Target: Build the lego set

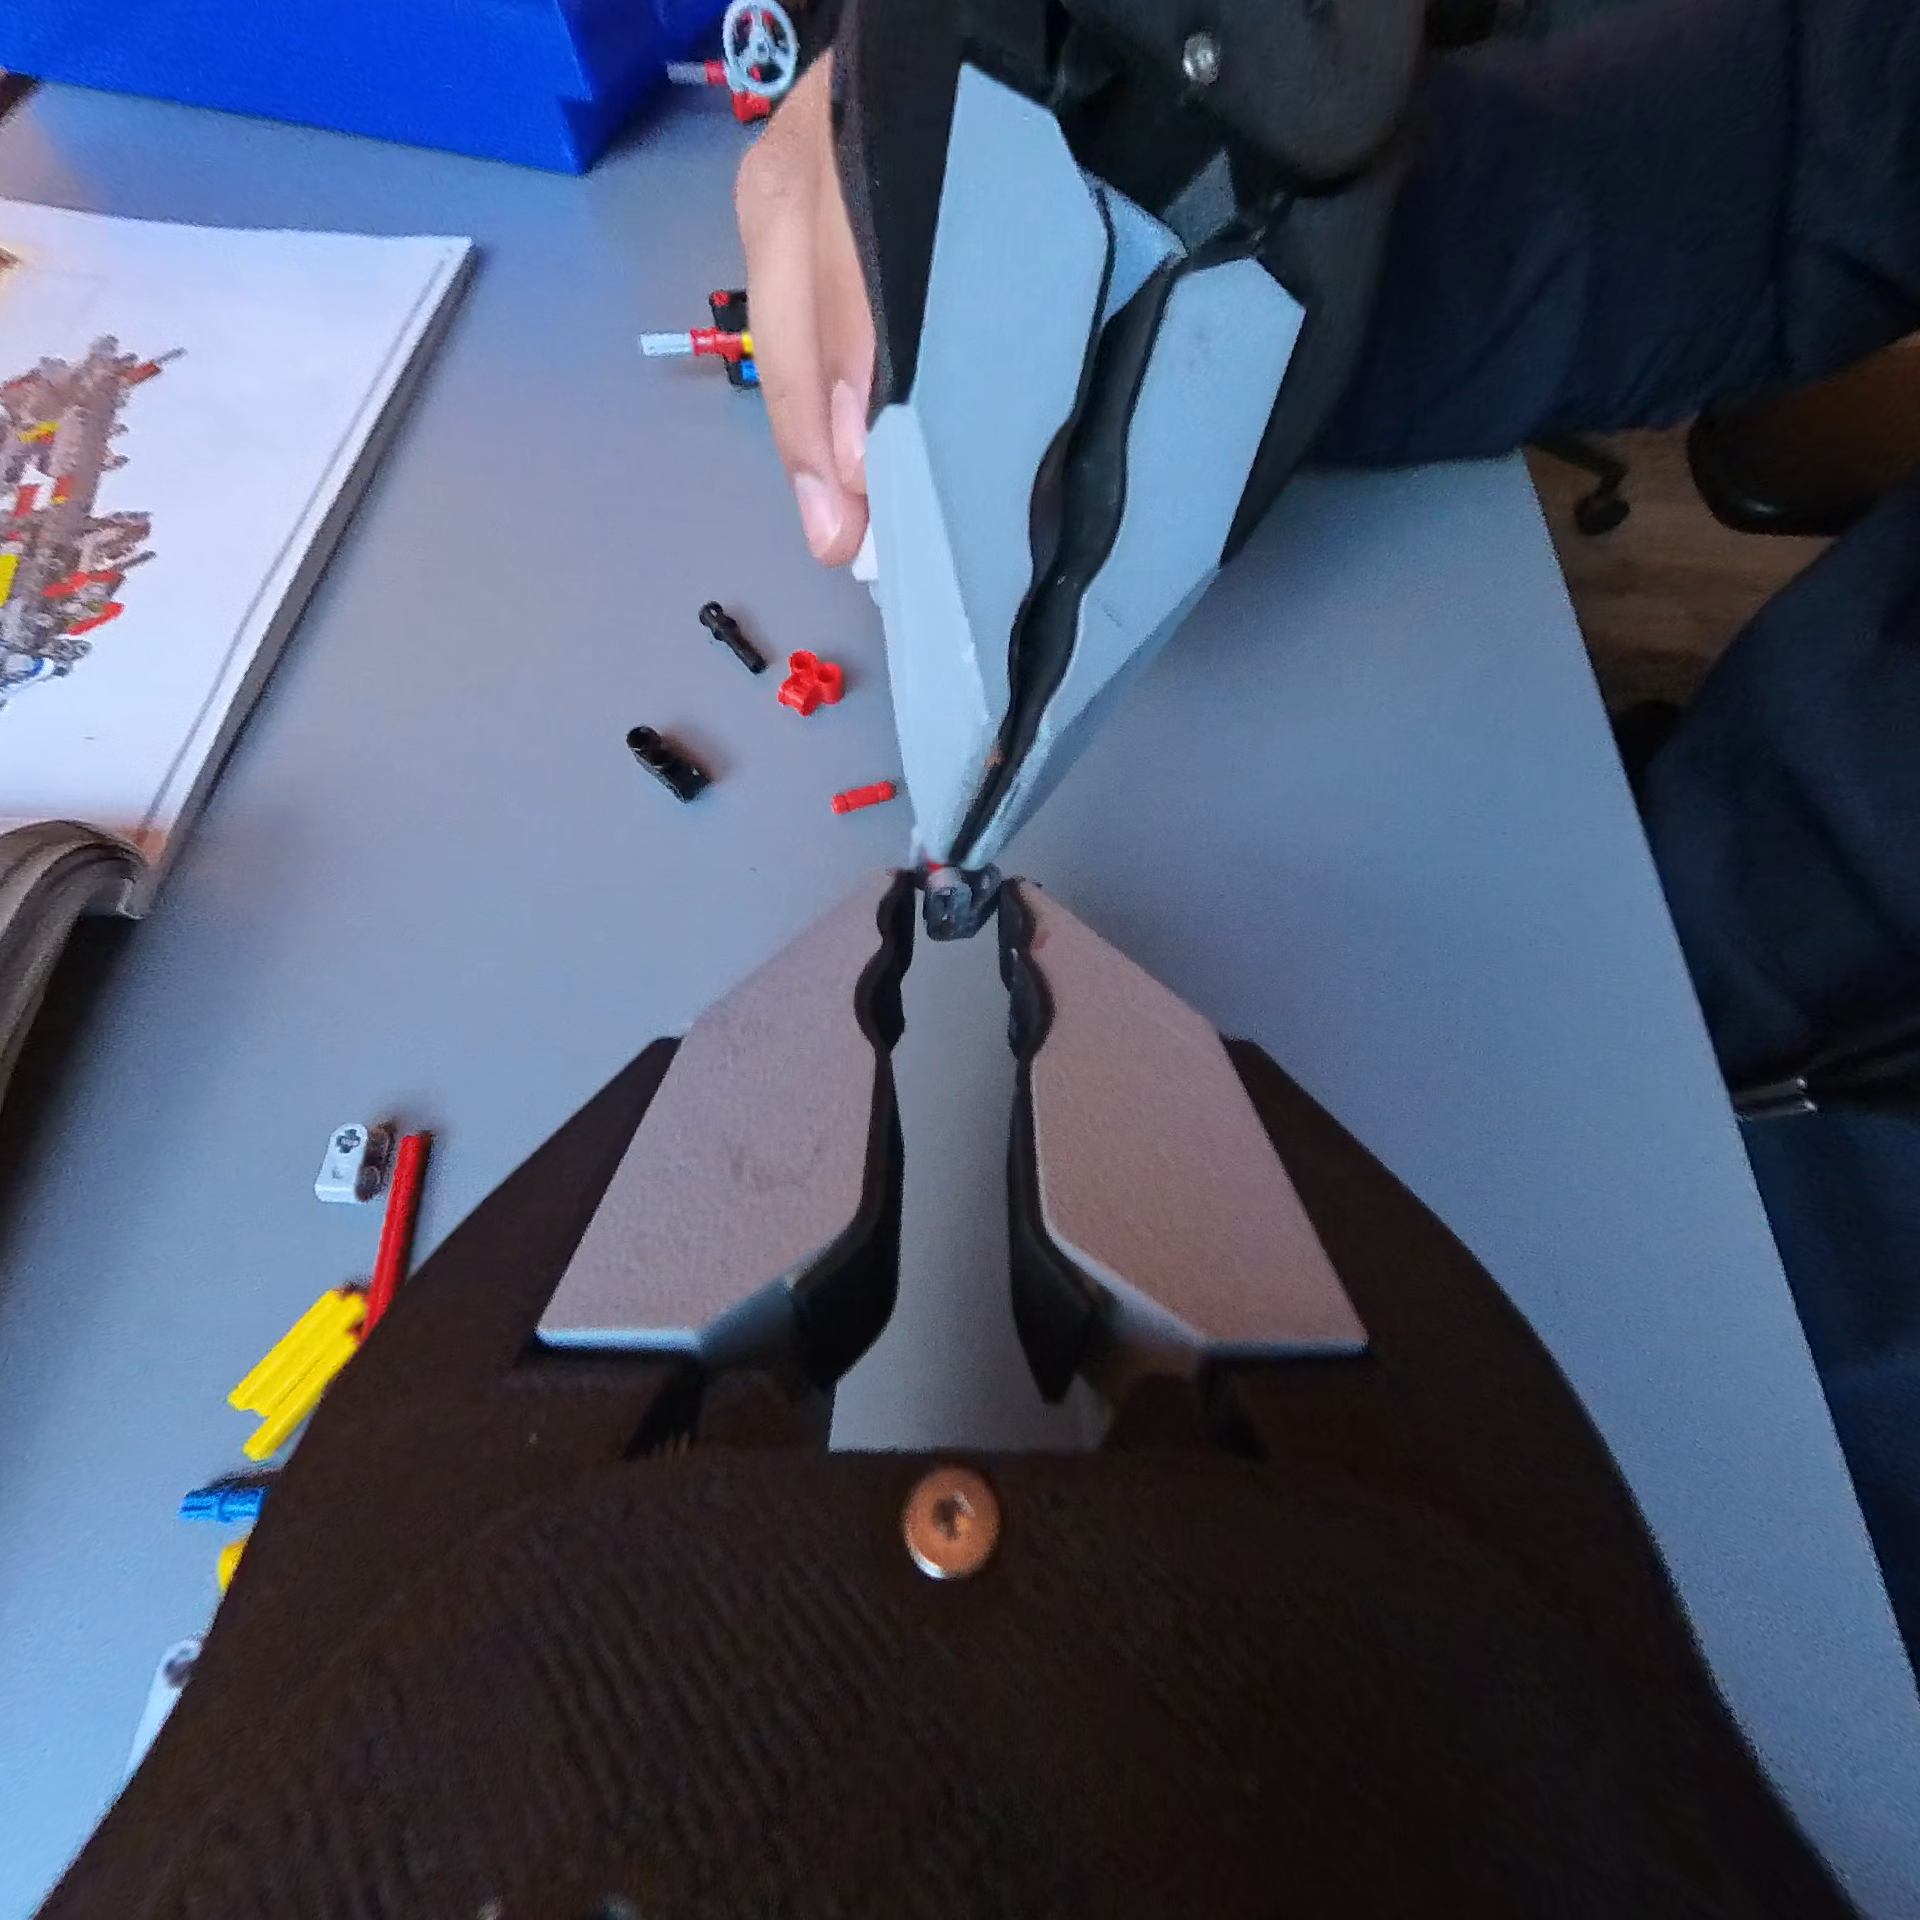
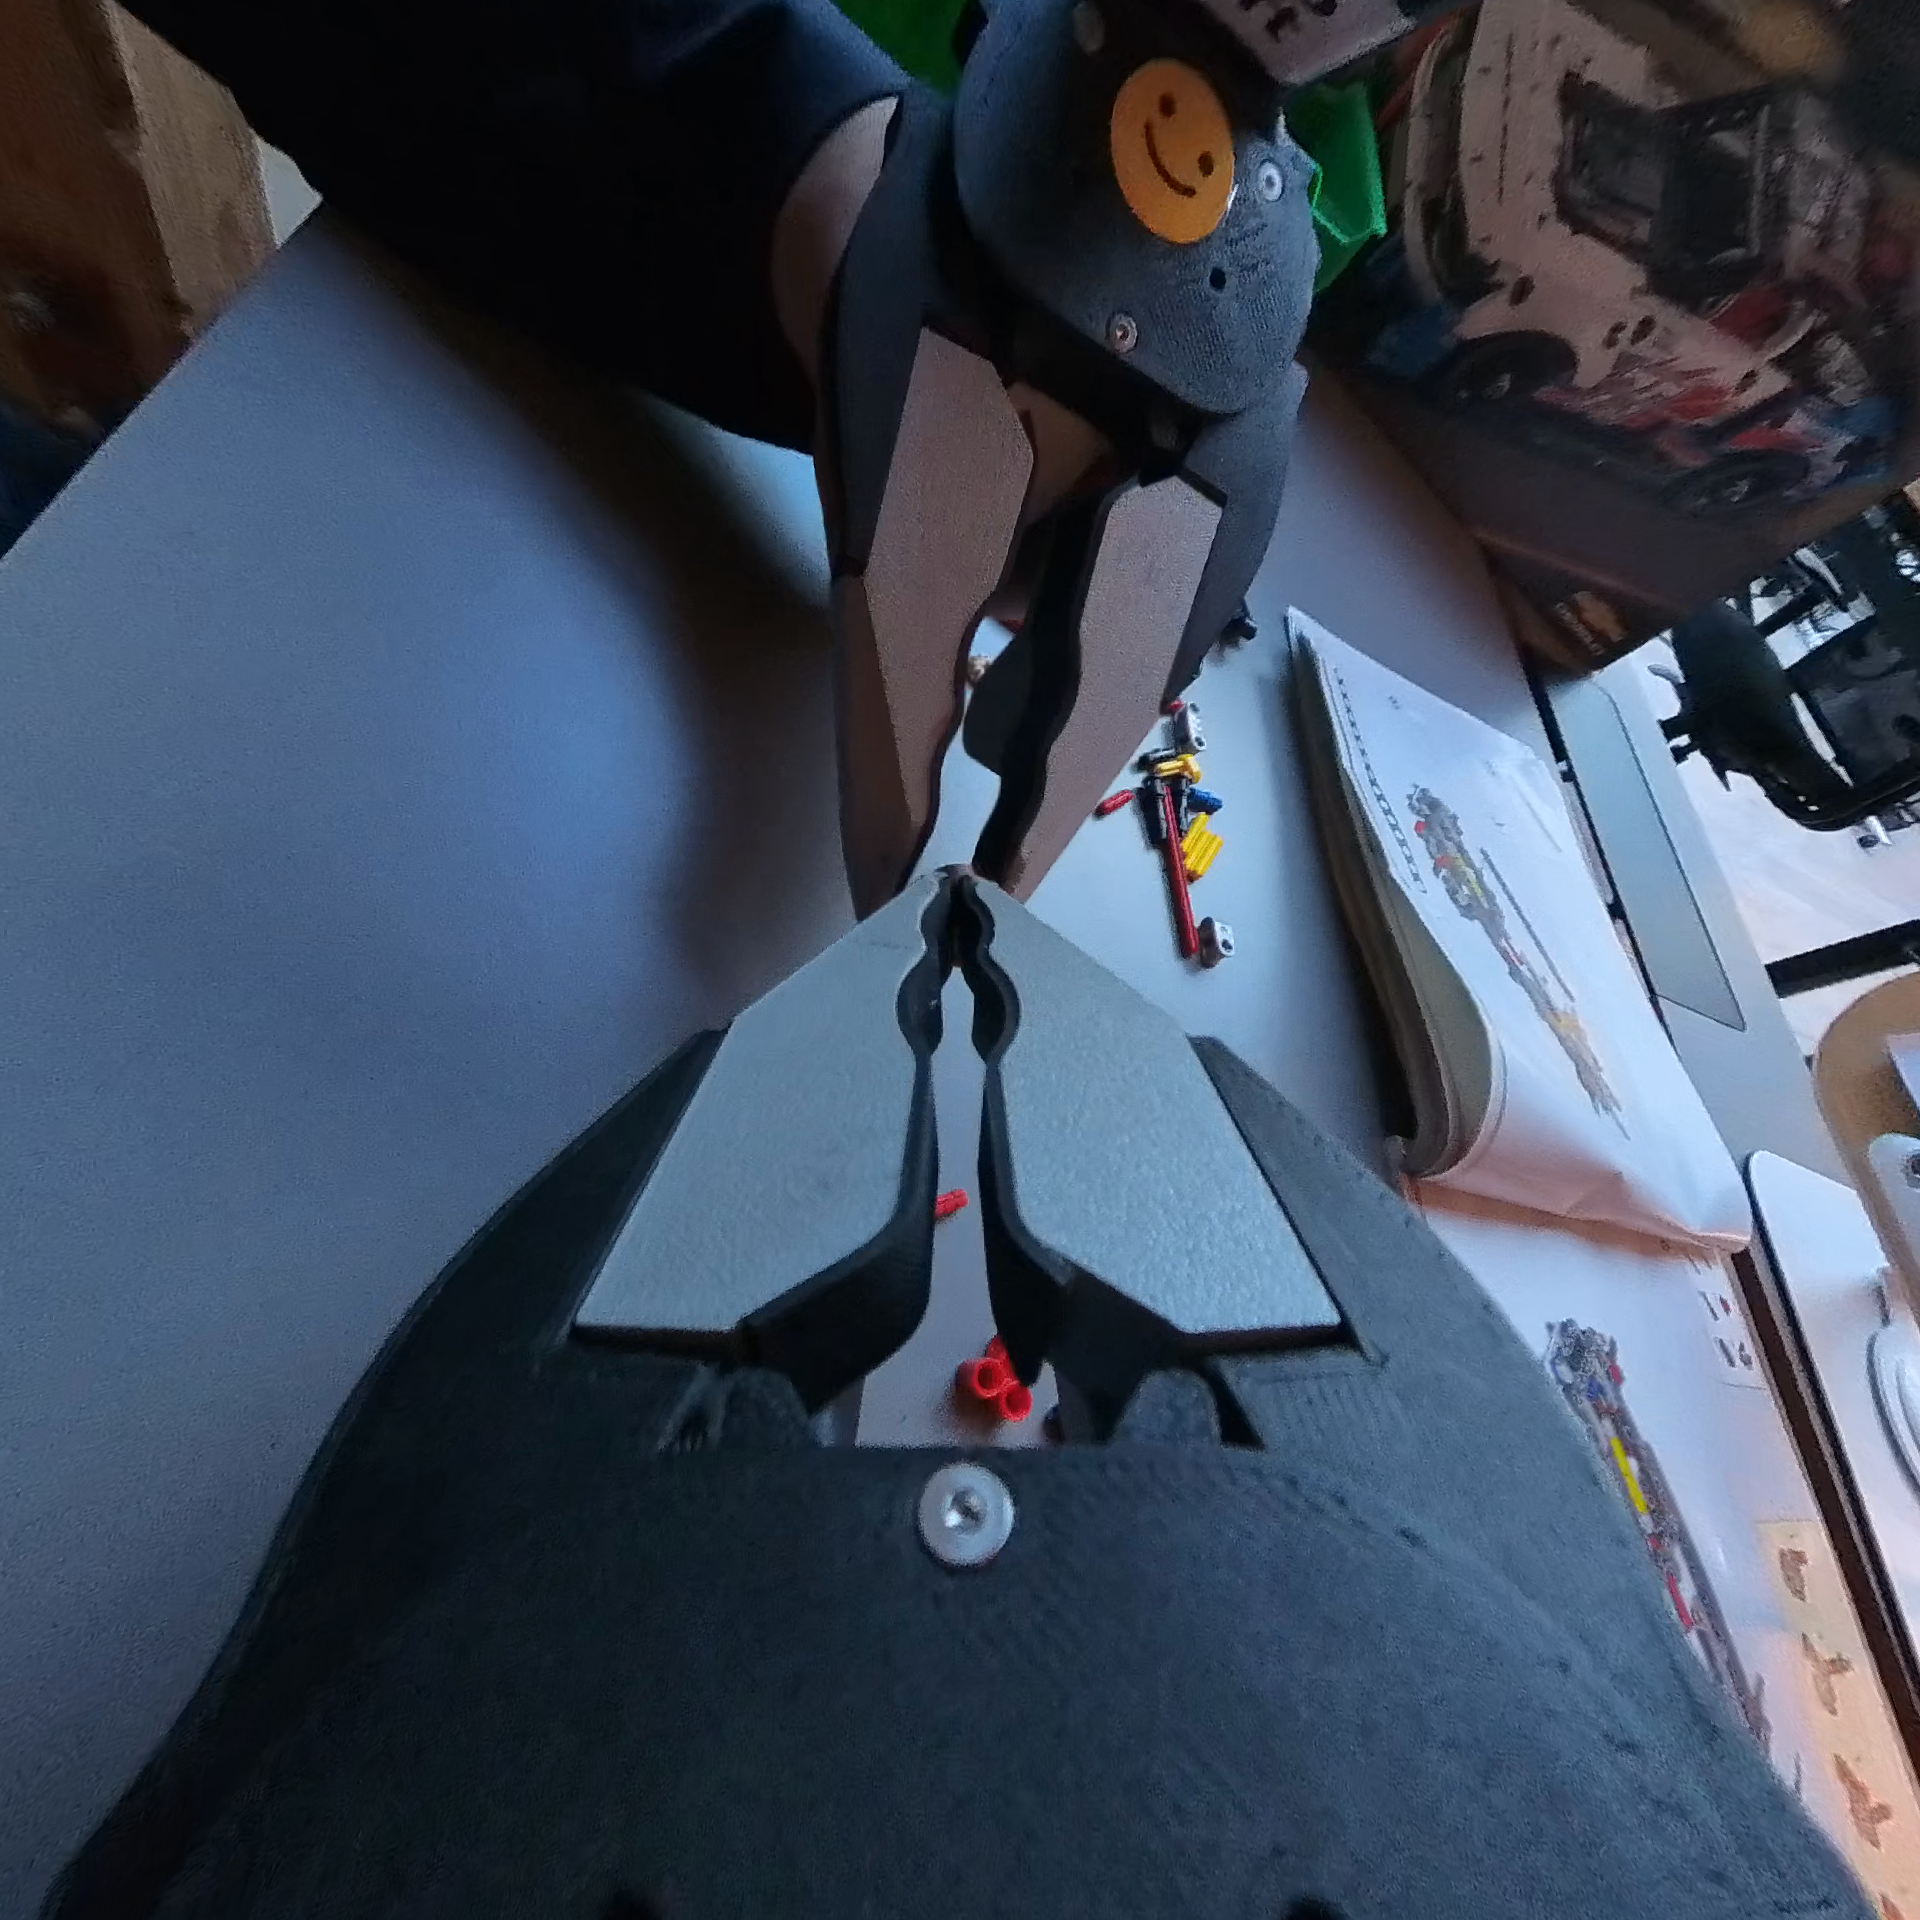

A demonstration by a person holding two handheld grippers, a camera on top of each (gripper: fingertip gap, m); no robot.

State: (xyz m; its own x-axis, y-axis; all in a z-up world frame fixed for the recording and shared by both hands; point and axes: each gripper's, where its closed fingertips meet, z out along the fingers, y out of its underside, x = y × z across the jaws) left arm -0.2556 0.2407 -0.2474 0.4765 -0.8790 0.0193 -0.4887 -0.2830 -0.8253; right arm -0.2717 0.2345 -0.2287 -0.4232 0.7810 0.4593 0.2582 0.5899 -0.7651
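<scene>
We see a small dark grey connector piece (image 1: 958, 902) with a red-tipped pin between both tools' tips, above the worktop (image 1: 1299, 831).

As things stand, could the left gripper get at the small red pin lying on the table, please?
Probably not directly: the left gripper holds a small dark connector, and the right gripper meets it tip to tip, close beside the red pin. The table around is otherwise free.

The table (image 1: 1299, 790) was a matt, smooth grey laminate. The left gripper (image 1: 954, 902) wore a rough, ridged dark plastic shell with grainy matt finger plates (a shiny metal screw (image 1: 951, 1522) in its base). Loose plastic pieces (image 1: 810, 681) looked glossy. The open booklet (image 1: 208, 436) was smooth paper.
</scene>
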